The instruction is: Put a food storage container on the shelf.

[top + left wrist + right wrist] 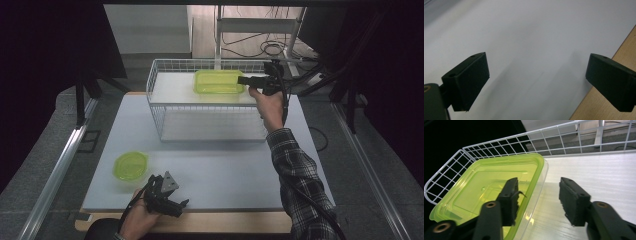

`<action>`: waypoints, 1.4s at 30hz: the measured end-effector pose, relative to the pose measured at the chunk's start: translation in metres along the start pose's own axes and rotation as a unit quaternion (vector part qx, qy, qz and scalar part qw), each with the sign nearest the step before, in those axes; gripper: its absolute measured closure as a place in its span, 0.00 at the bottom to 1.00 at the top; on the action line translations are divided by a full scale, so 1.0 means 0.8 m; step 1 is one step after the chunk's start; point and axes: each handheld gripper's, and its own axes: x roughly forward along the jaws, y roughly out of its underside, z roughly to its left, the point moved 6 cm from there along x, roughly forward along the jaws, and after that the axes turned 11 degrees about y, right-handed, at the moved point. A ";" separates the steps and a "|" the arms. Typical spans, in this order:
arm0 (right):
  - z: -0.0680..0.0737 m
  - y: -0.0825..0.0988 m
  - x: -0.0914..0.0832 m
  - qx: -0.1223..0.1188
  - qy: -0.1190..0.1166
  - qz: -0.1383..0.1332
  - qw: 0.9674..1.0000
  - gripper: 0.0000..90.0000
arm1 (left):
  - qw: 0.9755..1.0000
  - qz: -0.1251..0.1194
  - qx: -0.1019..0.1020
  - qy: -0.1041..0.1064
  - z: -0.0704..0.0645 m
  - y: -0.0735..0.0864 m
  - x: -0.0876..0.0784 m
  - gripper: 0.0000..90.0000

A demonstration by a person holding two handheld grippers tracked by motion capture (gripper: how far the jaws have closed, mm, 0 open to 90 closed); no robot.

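Partly hidden behind right tool [537, 200]: green container [486, 187] rim, jaws apart.

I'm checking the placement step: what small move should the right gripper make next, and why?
Probably draw the right gripper back off the green container. The container already sits on the top shelf of the wire rack, and the jaws stand apart astride its rim without pressing it.
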 end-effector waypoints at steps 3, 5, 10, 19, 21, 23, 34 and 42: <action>0.001 0.000 -0.004 -0.005 -0.011 -0.001 1.000 0.44 | 1.000 -0.004 -0.001 -0.002 0.001 0.000 -0.002 0.05; 0.006 0.002 -0.010 -0.014 -0.027 0.001 1.000 0.39 | 1.000 -0.009 -0.001 -0.004 0.002 -0.001 -0.003 0.05; 0.014 0.008 -0.019 -0.039 -0.041 0.001 0.998 0.31 | 1.000 -0.025 0.002 -0.010 0.008 -0.002 -0.008 0.04; 0.018 0.021 -0.029 -0.069 -0.054 0.004 0.996 0.22 | 0.999 -0.040 -0.006 -0.010 0.011 -0.002 -0.013 0.03; 0.019 0.026 -0.032 -0.075 -0.058 0.004 0.995 0.20 | 0.999 -0.041 -0.005 -0.011 0.011 -0.002 -0.013 0.03; 0.020 0.033 -0.035 -0.086 -0.060 0.004 0.995 0.17 | 0.999 -0.043 -0.005 -0.012 0.011 -0.002 -0.014 0.03; 0.021 0.062 -0.048 -0.140 -0.054 0.008 0.989 0.10 | 0.997 -0.070 -0.001 -0.016 0.011 -0.008 -0.022 0.04; 0.021 0.086 -0.058 -0.163 -0.056 0.012 0.985 0.07 | 0.998 -0.059 -0.007 -0.011 0.011 -0.007 -0.022 0.04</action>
